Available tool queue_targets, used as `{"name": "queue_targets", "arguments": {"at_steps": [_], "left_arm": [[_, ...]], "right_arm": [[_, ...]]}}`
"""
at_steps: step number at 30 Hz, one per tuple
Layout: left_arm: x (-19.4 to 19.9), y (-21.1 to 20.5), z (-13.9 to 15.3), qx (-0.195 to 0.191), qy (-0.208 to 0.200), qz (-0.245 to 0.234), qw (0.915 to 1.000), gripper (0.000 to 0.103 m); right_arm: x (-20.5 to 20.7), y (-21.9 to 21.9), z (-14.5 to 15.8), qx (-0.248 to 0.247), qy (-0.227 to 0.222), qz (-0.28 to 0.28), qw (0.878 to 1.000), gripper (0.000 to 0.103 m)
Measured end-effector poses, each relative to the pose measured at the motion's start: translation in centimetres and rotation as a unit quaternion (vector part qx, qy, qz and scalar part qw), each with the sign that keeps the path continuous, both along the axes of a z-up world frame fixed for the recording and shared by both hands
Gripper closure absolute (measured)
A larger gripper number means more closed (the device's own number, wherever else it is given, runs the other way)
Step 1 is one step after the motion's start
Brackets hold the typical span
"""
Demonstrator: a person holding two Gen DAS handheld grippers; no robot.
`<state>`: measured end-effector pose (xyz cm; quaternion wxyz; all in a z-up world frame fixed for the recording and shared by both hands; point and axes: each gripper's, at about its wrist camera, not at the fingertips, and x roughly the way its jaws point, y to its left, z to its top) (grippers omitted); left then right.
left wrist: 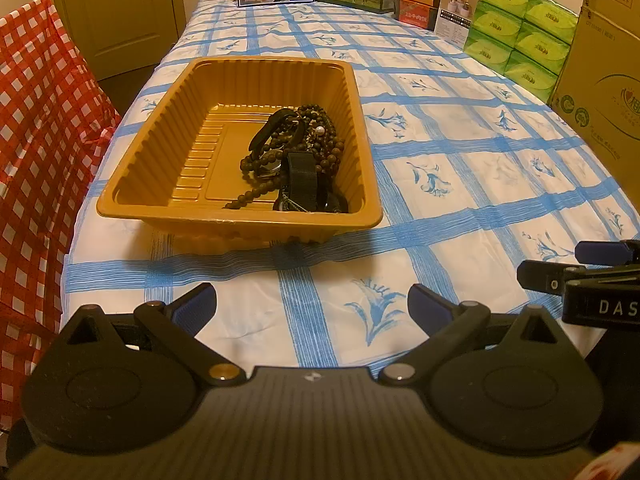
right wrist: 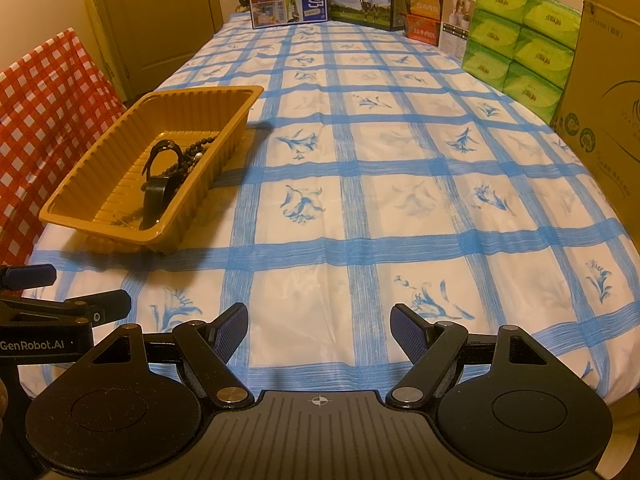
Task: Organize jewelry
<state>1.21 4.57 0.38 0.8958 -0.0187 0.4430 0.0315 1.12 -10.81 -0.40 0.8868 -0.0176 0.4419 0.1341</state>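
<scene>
Both grippers hung over the near edge of the worktop (right wrist: 360,208), fingers spread wide and holding nothing: the left gripper (left wrist: 312,304) faced the tray, the right gripper (right wrist: 318,330) faced bare blue-checked cloth. The jewelry (left wrist: 294,160) lay heaped in the right half of an amber ribbed plastic tray (left wrist: 240,220) on the left part of the worktop: dark bead strands (left wrist: 332,148), a single pearl (left wrist: 320,131), a black strap (left wrist: 302,180) and what looked like a watch. The tray's left half was bare. Nothing lay on the cloth outside it. Lifting one piece at a time from the top of the tangle, probably the black strap, would likely avoid dragging bead strands along.
</scene>
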Motion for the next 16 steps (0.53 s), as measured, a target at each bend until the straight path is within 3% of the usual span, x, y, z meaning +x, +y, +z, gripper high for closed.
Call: {"name": "queue_targets", "arguments": {"at_steps": [16], "left_arm": [[-0.06, 0.29, -0.09, -0.007, -0.015, 0.001, 0.9999, 0.001]], "right_arm": [[0.22, 0.09, -0.15, 0.003, 0.000, -0.001, 1.000, 0.025]]}}
